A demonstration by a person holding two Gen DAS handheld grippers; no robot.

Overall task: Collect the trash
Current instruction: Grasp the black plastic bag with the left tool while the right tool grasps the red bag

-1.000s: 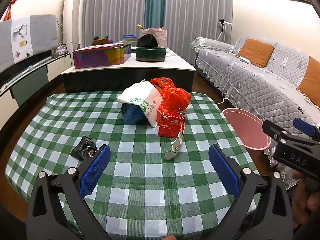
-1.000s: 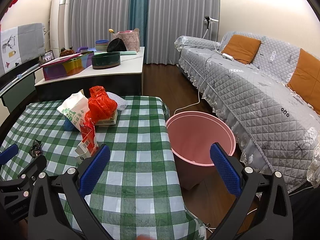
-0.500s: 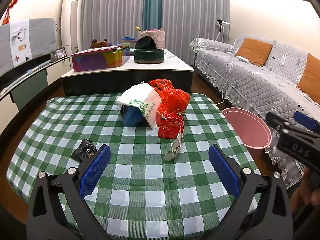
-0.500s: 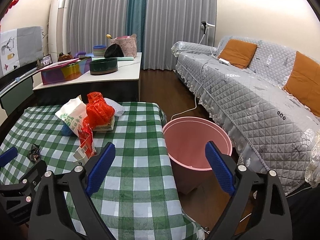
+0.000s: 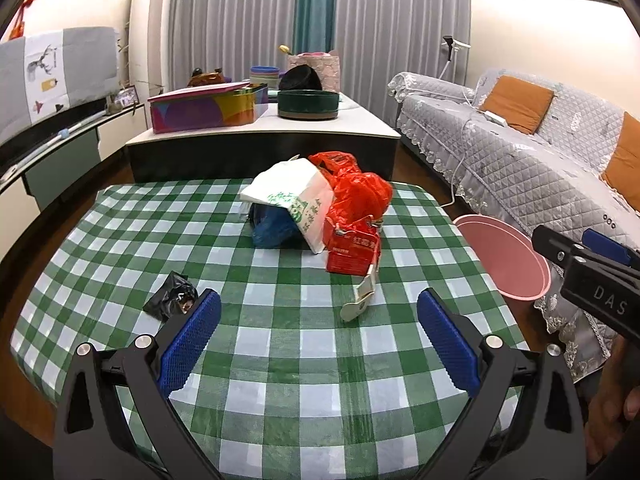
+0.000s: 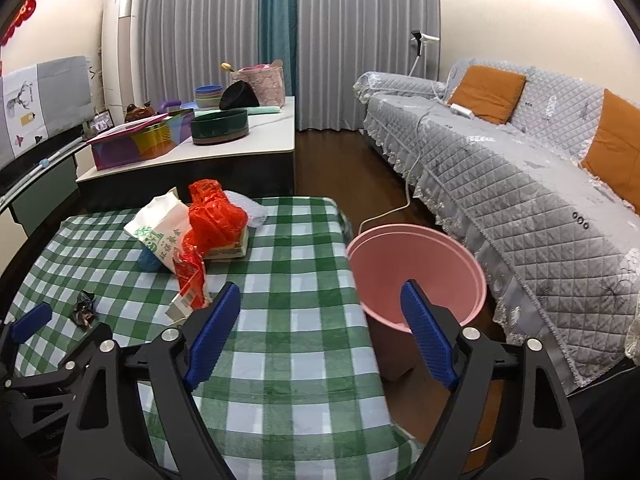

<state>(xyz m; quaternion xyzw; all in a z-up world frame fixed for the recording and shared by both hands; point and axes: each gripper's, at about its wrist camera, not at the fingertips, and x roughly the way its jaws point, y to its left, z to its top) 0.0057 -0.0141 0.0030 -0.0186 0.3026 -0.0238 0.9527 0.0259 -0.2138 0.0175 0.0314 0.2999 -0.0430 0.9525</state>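
Trash lies on a green checked table (image 5: 280, 360): a white printed bag (image 5: 296, 196) over a blue bag (image 5: 268, 232), a red plastic bag (image 5: 360, 192), a red carton (image 5: 352, 250) with a white flap, and a black crumpled wrapper (image 5: 170, 296). A pink bin (image 6: 416, 272) stands on the floor right of the table. My left gripper (image 5: 318, 336) is open and empty above the table's near part. My right gripper (image 6: 320, 328) is open and empty over the table's right edge, beside the bin. The pile also shows in the right wrist view (image 6: 200, 224).
A grey quilted sofa (image 6: 520, 168) with orange cushions runs along the right. A white-topped low table (image 5: 260, 128) behind carries a colourful box, a dark round tin and bowls. A white cable lies on the wooden floor.
Both grippers have pulled back and risen slightly, so table and bin look a little farther. The right gripper's jaws stand a bit narrower. Nothing on the table moved.
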